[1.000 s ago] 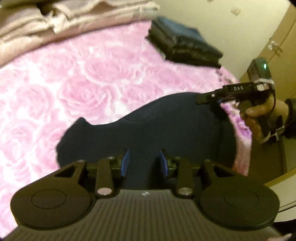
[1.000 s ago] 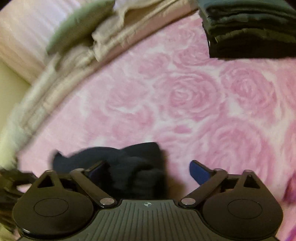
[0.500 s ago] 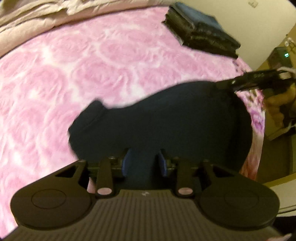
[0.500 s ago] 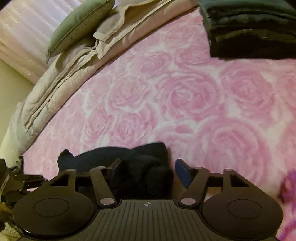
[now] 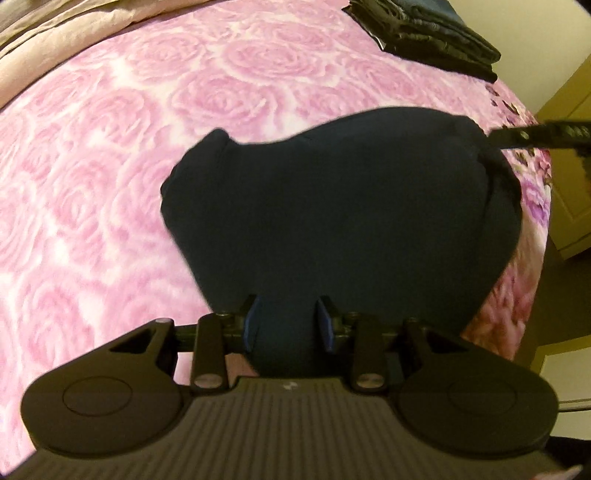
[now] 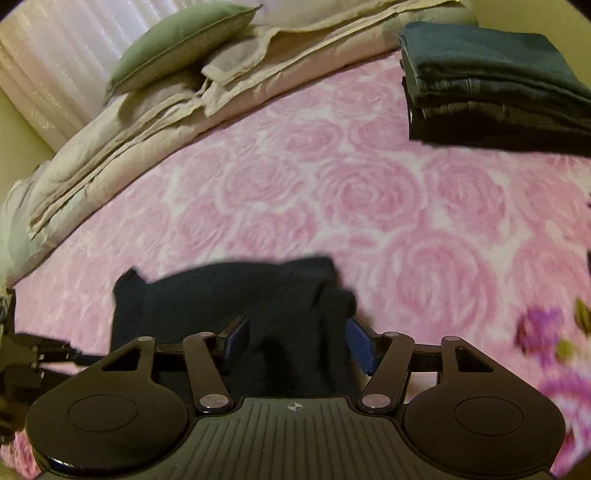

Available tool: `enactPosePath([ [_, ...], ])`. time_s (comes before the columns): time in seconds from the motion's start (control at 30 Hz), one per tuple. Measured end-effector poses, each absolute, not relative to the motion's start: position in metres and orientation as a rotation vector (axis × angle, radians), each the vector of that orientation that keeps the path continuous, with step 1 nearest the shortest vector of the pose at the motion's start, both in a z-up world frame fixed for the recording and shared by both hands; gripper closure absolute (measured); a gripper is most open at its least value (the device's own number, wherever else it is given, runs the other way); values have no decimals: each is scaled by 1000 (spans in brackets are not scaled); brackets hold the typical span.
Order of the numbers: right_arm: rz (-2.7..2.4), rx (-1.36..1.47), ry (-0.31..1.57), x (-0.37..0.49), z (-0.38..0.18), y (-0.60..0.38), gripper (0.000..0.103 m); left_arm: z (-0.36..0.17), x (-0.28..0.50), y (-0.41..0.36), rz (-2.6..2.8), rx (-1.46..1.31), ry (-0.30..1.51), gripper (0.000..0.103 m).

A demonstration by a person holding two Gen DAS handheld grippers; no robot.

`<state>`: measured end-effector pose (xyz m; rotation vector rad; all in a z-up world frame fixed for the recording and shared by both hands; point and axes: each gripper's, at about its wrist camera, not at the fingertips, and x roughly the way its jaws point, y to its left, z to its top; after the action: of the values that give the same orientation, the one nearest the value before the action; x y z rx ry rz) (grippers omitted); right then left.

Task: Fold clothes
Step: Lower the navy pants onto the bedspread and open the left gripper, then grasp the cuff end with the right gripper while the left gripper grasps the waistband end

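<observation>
A dark navy garment (image 5: 343,206) lies on the pink rose-patterned bed. My left gripper (image 5: 288,326) is shut on its near edge, with cloth bunched between the blue pads. My right gripper (image 6: 297,341) has closed in on the opposite edge of the same garment (image 6: 229,291), with a thick fold of cloth between its pads. The right gripper also shows in the left wrist view (image 5: 543,134) at the garment's far right corner. The left gripper shows at the left edge of the right wrist view (image 6: 33,354).
A stack of folded dark clothes (image 6: 491,85) sits at the far corner of the bed, and shows in the left wrist view (image 5: 424,33). A beige duvet (image 6: 155,122) and a green pillow (image 6: 177,40) lie along the head. The bed edge (image 5: 532,236) drops off on the right.
The right gripper's fingers have narrowed from wide open onto the bunched cloth. The left gripper has held its grip, and more of the garment now spreads in front of it.
</observation>
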<state>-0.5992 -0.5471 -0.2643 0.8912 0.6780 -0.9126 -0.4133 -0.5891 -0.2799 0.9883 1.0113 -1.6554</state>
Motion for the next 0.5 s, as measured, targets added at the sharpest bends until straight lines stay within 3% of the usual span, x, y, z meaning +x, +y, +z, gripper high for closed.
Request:
enactPosePath([
  [0.5,-926,942,682,-595,-215,-455,41,-236,-417,-533,-1722,1043,935,69],
])
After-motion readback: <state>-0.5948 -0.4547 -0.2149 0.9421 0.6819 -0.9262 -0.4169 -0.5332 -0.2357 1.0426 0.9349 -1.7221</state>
